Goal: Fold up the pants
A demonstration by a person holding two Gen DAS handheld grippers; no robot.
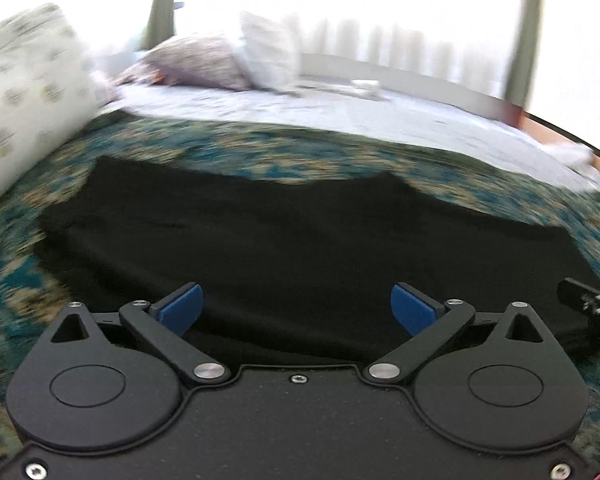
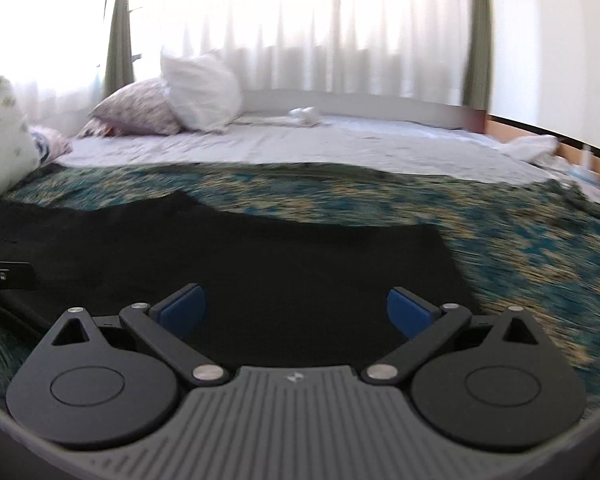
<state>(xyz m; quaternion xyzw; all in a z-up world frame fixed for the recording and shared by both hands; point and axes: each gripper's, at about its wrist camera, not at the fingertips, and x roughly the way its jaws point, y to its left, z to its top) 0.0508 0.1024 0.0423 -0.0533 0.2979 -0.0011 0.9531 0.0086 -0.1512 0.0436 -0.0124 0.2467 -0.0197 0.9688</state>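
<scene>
Two claws, left claw (image 1: 296, 306) and right claw (image 2: 296, 308), both wide, empty, one black pants (image 1: 260, 240), three pillows.

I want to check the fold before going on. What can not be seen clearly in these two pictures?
- Near edge of the black pants: hidden in both wrist views behind the open left gripper and open right gripper.
- Layers and creases: the cloth is too dark to tell.
- Patterned bedspread: blurred by motion.
- Small white thing on the far sheet: too small to name.
</scene>
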